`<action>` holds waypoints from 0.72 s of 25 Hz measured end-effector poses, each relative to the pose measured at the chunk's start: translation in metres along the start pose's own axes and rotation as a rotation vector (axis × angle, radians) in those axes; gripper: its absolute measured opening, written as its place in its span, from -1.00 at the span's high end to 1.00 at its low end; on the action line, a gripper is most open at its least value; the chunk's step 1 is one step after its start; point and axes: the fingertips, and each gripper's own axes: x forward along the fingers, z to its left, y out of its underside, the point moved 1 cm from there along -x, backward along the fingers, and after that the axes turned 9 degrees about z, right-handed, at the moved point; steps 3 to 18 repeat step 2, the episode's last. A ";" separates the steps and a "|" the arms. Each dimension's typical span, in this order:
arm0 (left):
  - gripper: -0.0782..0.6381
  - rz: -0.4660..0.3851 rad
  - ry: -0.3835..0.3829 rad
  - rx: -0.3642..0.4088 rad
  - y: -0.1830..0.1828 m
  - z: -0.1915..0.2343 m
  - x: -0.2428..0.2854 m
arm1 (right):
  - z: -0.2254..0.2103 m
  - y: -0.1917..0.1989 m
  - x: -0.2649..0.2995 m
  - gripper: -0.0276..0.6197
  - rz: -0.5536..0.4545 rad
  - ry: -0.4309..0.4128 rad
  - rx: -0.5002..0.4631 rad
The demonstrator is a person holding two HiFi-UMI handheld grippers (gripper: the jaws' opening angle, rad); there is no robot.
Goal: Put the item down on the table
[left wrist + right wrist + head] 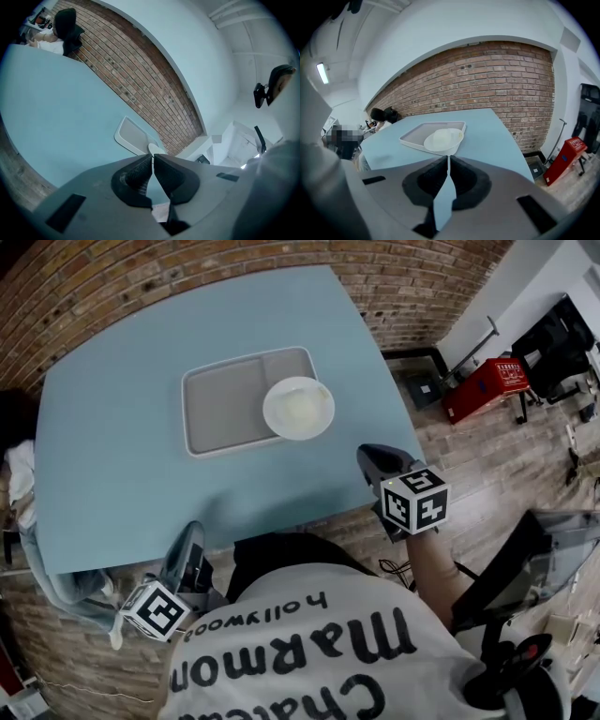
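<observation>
White bowl (298,408) is noted resting at the 3 o'clock edge of the grey tray (225,404), mid-table (122,456). Left gripper (153,159), at 7 o'clock, and right gripper (448,159), at 4 o'clock, are seen closed tip to tip with nothing held, back by the near edge. Set-down is judged done; nothing is judged left.
</observation>
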 end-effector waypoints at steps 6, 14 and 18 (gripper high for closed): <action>0.73 -0.004 0.003 -0.004 -0.002 0.000 0.000 | -0.001 -0.001 0.001 0.84 0.000 0.002 0.004; 0.73 -0.004 0.003 -0.004 -0.002 0.000 0.000 | -0.001 -0.001 0.001 0.84 0.000 0.002 0.004; 0.73 -0.004 0.003 -0.004 -0.002 0.000 0.000 | -0.001 -0.001 0.001 0.84 0.000 0.002 0.004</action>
